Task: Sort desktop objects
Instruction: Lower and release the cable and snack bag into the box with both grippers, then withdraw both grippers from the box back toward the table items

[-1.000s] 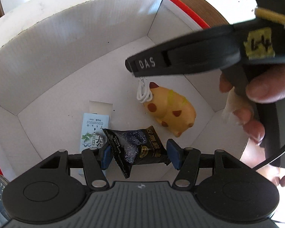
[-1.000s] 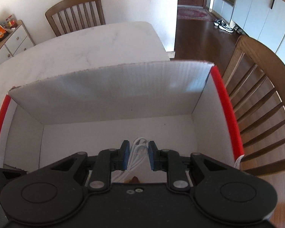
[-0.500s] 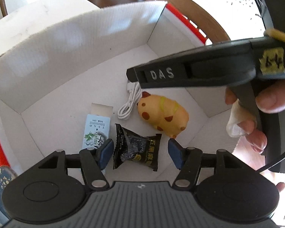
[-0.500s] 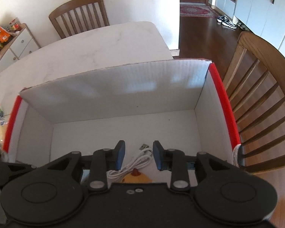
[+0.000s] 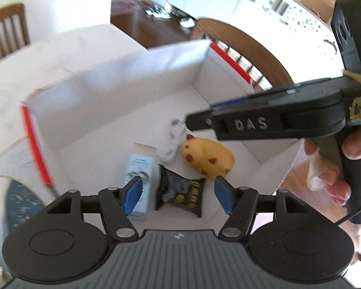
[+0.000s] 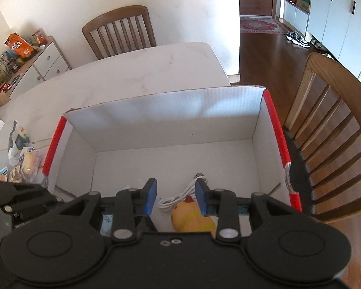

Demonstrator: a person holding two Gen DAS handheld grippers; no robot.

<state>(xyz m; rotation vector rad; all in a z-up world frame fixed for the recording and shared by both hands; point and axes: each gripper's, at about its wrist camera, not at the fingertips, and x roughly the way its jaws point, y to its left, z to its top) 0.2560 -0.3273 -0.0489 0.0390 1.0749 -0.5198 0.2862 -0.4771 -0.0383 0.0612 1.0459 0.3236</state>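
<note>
Looking through the left wrist camera, we see our left gripper [image 5: 178,193] with its jaws just opened wider and nothing between them; the black snack packet [image 5: 180,191] it held a second ago now lies on the floor of the white box [image 5: 122,96], beside the yellow toy [image 5: 208,157]. Blur makes the small carton [image 5: 139,168] hard to read.

From the right wrist camera, our right gripper [image 6: 175,196] has parted too, leaving the white cable [image 6: 183,193] on the box floor by the toy. Both drops look done to us.

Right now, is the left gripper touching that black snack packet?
Apart. In the left wrist view the left gripper is open, and the black snack packet lies on the box floor below its pads.
</note>
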